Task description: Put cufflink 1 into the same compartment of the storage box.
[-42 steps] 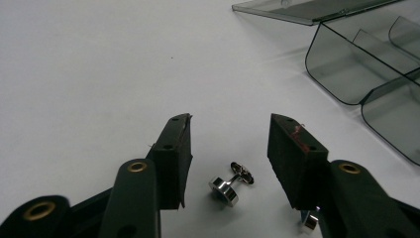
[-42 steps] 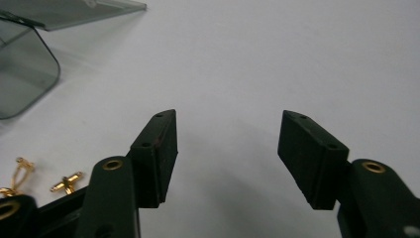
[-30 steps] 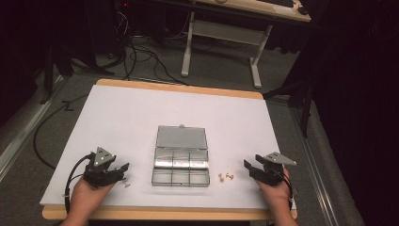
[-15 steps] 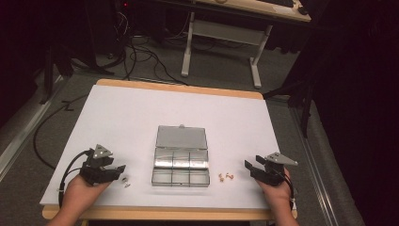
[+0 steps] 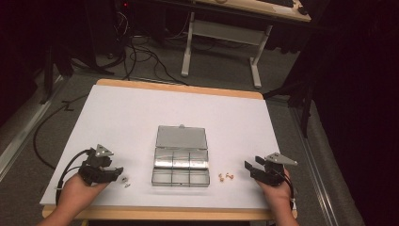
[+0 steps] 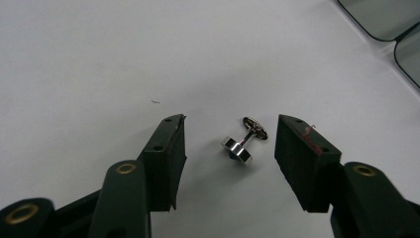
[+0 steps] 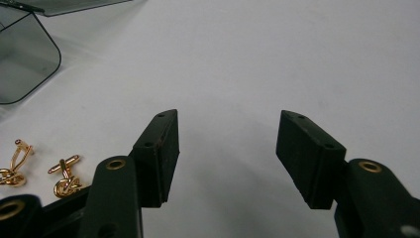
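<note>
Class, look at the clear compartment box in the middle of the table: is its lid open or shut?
Open: the box has its lid folded back flat, compartments exposed.

A small silver metal cufflink (image 6: 243, 142) with a round, thick disc face, a short thin post and a flat oval toggle back lies on its side on the white worktop (image 5: 141, 117). Its disc end points nearer the camera in the left gripper view and its toggle end points away. It touches nothing. In the high view it appears as a tiny silver speck (image 5: 125, 181) near the front edge of the worktop, well left of the box.
</note>
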The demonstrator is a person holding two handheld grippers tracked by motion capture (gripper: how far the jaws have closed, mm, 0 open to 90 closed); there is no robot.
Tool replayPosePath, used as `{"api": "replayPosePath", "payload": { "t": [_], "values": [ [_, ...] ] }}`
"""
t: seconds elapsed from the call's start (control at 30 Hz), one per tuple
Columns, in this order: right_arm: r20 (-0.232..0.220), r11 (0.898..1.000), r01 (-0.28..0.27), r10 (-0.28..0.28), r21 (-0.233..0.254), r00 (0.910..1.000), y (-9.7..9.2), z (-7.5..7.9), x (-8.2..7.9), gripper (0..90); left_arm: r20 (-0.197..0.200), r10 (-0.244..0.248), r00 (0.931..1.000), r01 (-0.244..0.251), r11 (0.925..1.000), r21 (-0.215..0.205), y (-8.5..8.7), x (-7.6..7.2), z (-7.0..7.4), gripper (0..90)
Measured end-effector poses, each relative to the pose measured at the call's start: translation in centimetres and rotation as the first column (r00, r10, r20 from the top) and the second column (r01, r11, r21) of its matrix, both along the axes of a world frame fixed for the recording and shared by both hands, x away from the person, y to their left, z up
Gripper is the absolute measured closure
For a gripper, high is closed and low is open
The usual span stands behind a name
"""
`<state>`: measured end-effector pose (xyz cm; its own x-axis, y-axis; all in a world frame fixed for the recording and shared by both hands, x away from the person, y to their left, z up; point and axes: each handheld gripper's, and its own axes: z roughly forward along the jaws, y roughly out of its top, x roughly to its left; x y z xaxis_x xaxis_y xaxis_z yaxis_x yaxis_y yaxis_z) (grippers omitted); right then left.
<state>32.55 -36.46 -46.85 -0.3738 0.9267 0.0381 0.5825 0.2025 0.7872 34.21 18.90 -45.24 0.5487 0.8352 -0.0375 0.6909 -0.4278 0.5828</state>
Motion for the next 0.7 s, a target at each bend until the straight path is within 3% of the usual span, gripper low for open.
{"api": "replayPosePath", "payload": {
  "t": [0.23,0.33,0.43,0.5,0.7],
  "values": [
    [-0.007,1.000,0.004,-0.003,0.007,1.0000,-0.1,0.0,-0.1,42.7,-0.054,-0.010,0.9985,0.011,0.9996,0.028,-0.2,0.2,0.3,47.6],
    [-0.011,1.000,0.002,-0.002,0.006,0.9999,-0.1,0.0,0.0,42.8,-0.104,-0.024,0.9942,0.027,0.9993,0.025,-0.3,0.5,0.5,47.7],
    [-0.006,1.000,-0.001,0.001,0.005,1.0000,-0.2,-0.1,0.0,42.9,-0.122,-0.041,0.9917,0.048,0.9977,0.049,-0.4,0.7,0.5,49.5],
    [-0.010,1.000,-0.001,0.001,0.007,1.0000,-0.3,-0.1,0.0,42.9,-0.149,-0.064,0.9867,0.077,0.9935,0.083,-0.5,0.9,0.7,49.9],
    [-0.017,1.000,-0.004,0.004,0.008,0.9998,-0.3,-0.1,0.0,43.0,-0.200,-0.092,0.9755,0.117,0.9863,0.116,-0.7,1.4,1.1,50.5]
  ]
}}
